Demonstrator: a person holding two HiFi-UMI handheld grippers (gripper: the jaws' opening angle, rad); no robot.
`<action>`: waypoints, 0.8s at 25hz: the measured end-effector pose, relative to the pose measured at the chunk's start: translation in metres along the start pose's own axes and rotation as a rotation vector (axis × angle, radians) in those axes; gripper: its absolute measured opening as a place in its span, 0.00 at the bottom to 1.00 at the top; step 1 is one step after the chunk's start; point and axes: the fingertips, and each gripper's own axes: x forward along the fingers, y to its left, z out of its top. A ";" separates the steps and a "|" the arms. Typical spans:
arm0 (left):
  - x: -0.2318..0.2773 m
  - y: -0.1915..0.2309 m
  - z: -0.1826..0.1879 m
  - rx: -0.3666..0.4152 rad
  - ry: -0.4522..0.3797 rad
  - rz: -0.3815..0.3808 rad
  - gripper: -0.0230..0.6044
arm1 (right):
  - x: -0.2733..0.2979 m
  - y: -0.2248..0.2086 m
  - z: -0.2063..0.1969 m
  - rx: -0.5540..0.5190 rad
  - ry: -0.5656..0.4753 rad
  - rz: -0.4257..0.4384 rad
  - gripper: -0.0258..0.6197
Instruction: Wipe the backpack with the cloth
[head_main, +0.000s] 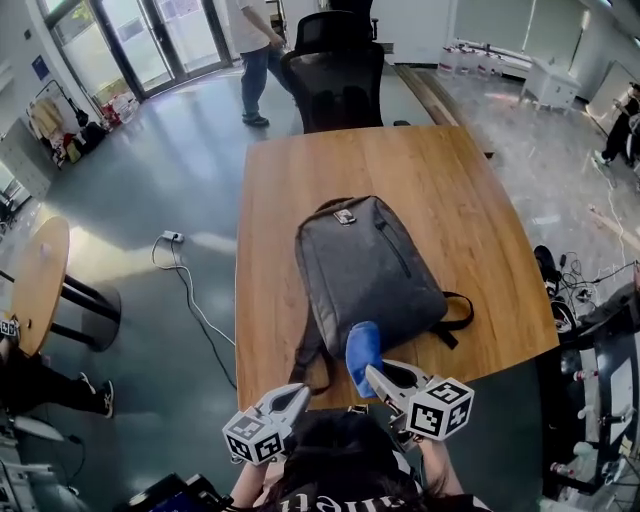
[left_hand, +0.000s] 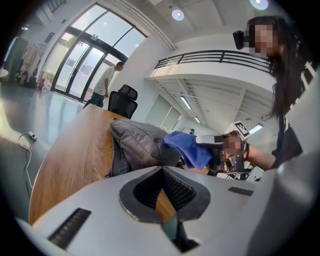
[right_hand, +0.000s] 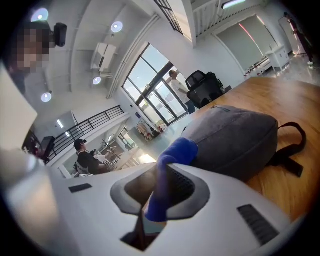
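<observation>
A grey backpack (head_main: 365, 270) lies flat on the wooden table (head_main: 460, 190), its handle toward the far end and its straps trailing at the near corners. My right gripper (head_main: 372, 376) is shut on a blue cloth (head_main: 361, 352), which rests against the backpack's near end. In the right gripper view the cloth (right_hand: 175, 152) sticks up between the jaws in front of the backpack (right_hand: 235, 135). My left gripper (head_main: 297, 396) hovers at the table's near edge, left of the cloth, shut and holding nothing. The left gripper view shows the backpack (left_hand: 140, 142) and the cloth (left_hand: 187, 145) ahead.
A black office chair (head_main: 340, 80) stands at the table's far end, with a person (head_main: 257, 50) behind it. On the floor to the left lies a white cable (head_main: 185, 275). A round wooden table (head_main: 40, 280) stands further left. Equipment and cables crowd the right side.
</observation>
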 end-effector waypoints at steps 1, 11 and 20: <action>-0.002 0.001 0.002 0.003 -0.003 -0.002 0.04 | -0.001 0.004 -0.002 0.005 -0.003 0.001 0.14; -0.051 0.037 0.021 0.067 -0.018 -0.064 0.04 | 0.021 0.054 -0.020 -0.002 -0.067 -0.063 0.14; -0.154 0.093 0.006 0.109 0.025 -0.131 0.04 | 0.074 0.143 -0.080 0.073 -0.160 -0.145 0.14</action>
